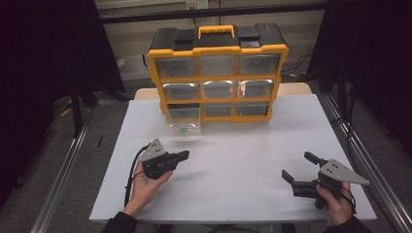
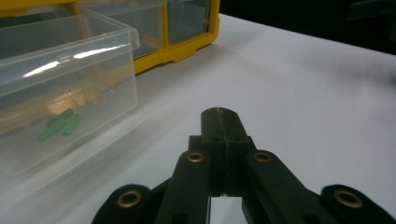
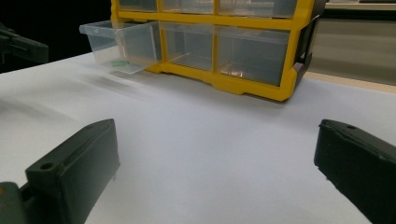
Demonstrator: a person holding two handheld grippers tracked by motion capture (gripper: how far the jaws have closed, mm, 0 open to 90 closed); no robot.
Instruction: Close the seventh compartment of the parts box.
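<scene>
Left gripper (image 2: pixel 219 116) pinched empty, right gripper (image 3: pixel 215 163) wide; drawer (image 2: pixel 60 88) holds blurry green bits (image 2: pixel 60 125).

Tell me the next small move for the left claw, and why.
Probably open the left claw and ease it toward the clear plastic drawer: its jaws are shut with nothing between them, and the drawer is pulled out of the yellow organizer, with small green pieces inside.

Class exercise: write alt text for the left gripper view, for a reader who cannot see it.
The left hand-held gripper, its two black jaws pressed together, points across a white table beside a clear plastic drawer. The drawer is pulled out of a yellow organizer and holds small green pieces.
</scene>
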